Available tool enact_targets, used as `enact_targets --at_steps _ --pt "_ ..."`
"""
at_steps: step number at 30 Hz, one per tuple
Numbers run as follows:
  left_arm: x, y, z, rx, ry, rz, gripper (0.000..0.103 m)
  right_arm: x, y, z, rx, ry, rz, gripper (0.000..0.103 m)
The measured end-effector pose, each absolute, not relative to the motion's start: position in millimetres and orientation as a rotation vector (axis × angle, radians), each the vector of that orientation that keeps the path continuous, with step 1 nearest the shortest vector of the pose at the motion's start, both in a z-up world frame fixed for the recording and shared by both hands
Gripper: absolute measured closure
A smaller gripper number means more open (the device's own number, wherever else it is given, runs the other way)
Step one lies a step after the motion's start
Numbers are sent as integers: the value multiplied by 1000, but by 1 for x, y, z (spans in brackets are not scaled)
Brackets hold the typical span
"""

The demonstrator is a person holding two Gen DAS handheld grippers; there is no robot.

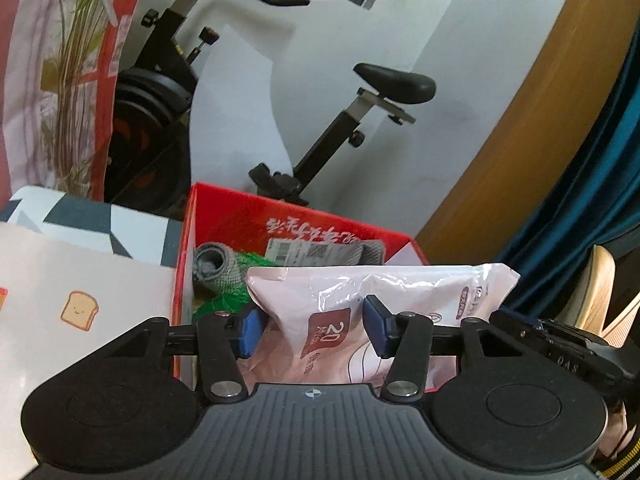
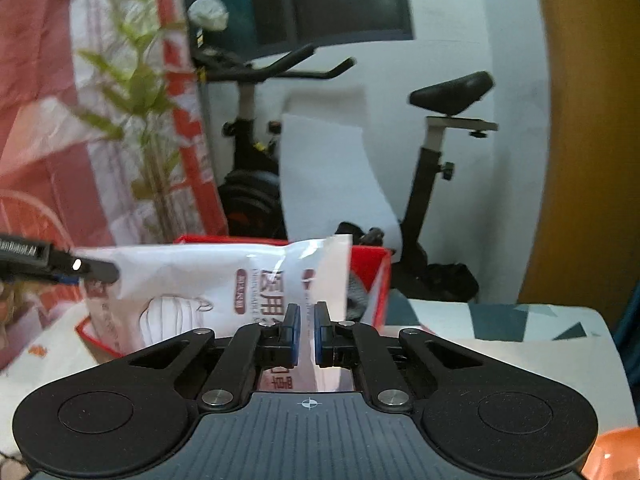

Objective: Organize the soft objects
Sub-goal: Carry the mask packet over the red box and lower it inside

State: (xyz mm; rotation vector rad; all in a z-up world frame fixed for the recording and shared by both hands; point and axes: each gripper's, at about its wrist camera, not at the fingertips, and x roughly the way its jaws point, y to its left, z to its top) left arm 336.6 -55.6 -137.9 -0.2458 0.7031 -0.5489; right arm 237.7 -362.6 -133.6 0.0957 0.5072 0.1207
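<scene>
Glossy plastic pouch [image 1: 400, 292] (crinkled); knitted grey cloth [image 1: 218, 270]

Both grippers share one build. The left gripper [image 1: 312, 328] has blue pads on black fingers [image 1: 250, 332], each carried by a black link arm with round silver screws at both ends. Behind the fingers sits a dark grey ribbed plate bearing a small white crosshair mark, flanked by two rounded black housings with circular recesses. The right gripper [image 2: 307, 330] shows the same blue-padded fingers [image 2: 294, 330], silver screws, ribbed plate and crosshair.

mask pack [image 1: 400, 292] blocking red box [image 1: 304, 216] opening, rolled cloths [image 1: 216, 268] filling behind
</scene>
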Motion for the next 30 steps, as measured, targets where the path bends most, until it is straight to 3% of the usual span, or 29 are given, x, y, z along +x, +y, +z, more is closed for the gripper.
enact_targets --at_steps 14,18,20,24,30 --pt "349 -65 -145 -173 737 -510 50 265 -330 -131 -6 553 159 95" --pt "353 -66 -147 -164 743 -504 50 284 -335 -118 12 505 141 80" --pt "357 -66 -148 -170 753 -501 50 296 -334 -118 2 512 156 80" --pt "365 -73 -151 -143 771 -496 50 326 -331 -137 -4 630 166 80" --pt "375 -83 -163 -71 820 -488 50 359 -348 -167 220 821 172 79"
